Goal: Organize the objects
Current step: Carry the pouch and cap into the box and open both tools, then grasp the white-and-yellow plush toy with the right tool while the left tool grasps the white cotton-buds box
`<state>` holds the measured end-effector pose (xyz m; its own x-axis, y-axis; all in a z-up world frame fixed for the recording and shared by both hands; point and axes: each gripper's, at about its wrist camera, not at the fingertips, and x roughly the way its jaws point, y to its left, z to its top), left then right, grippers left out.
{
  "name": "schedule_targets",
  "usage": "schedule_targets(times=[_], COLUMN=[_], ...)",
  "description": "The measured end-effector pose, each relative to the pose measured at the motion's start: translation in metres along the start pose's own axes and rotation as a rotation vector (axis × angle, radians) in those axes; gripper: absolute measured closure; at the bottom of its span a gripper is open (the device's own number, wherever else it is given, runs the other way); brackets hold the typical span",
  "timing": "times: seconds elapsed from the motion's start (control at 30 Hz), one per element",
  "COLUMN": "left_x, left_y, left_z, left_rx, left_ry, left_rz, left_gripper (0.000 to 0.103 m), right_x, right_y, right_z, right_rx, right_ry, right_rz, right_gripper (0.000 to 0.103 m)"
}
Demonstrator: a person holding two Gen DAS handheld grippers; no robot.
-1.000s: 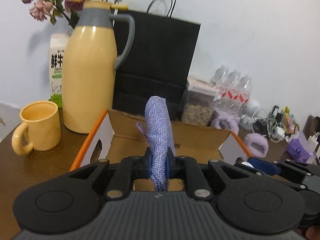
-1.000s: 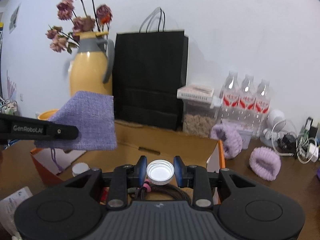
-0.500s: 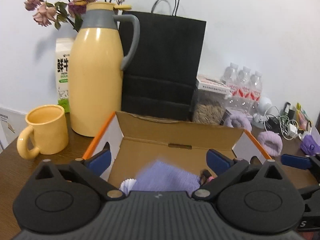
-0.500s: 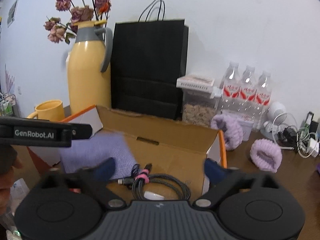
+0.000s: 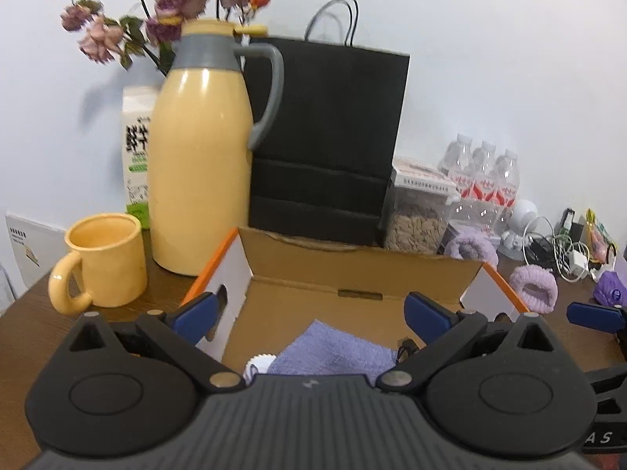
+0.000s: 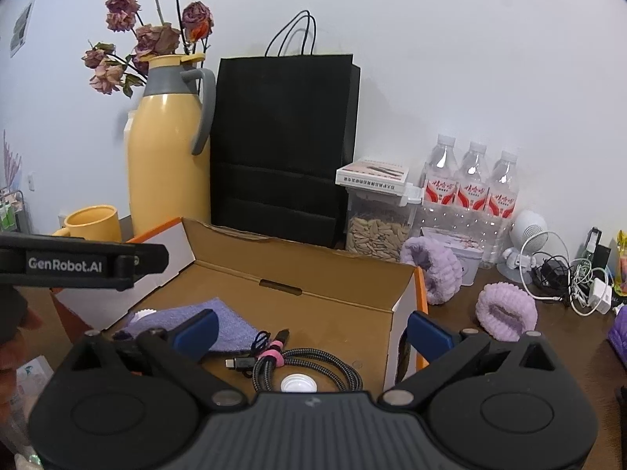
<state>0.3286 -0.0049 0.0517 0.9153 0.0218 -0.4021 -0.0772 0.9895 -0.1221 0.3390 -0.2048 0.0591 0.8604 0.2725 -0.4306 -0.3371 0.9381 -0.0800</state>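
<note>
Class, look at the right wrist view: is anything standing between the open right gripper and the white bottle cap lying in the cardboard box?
Nothing visible does. The right gripper is open and empty above the cardboard box. The white bottle cap lies uncovered on the box floor inside the coiled cable, which rings it without covering it.

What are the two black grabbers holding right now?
Nothing. The left gripper and right gripper are both wide open; the purple woven pouch and white plastic bottle cap lie in the cardboard box.
</note>
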Motion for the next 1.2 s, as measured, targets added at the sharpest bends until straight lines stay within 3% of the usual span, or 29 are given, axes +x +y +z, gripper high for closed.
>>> schedule_targets(times=[0.1, 0.23, 0.53, 0.9, 1.2], left_x=[-0.015, -0.039, -0.084, -0.116, -0.116], left_y=[0.002, 0.007, 0.014, 0.039, 0.052], left_z=[-0.006, -0.012, -0.043, -0.079, -0.091], left_rx=[-0.004, 0.005, 0.052, 0.045, 0.009], left_ry=[-0.055, -0.105, -0.136, -0.094, -0.049], left_rz=[0.044, 0.035, 0.036, 0.017, 0.042], left_gripper=[0.000, 0.000, 0.000, 0.000, 0.000], right_x=[-0.012, -0.041, -0.094, -0.116, -0.105], right_y=[0.001, 0.001, 0.005, 0.016, 0.011], right_z=[-0.001, -0.011, -0.043, -0.100, -0.103], right_rx=[-0.005, -0.006, 0.019, 0.029, 0.103], right_ry=[-0.021, -0.080, -0.173, -0.080, -0.035], right_rz=[-0.007, -0.031, -0.053, -0.067, -0.062], right_gripper=[0.000, 0.000, 0.000, 0.000, 0.002])
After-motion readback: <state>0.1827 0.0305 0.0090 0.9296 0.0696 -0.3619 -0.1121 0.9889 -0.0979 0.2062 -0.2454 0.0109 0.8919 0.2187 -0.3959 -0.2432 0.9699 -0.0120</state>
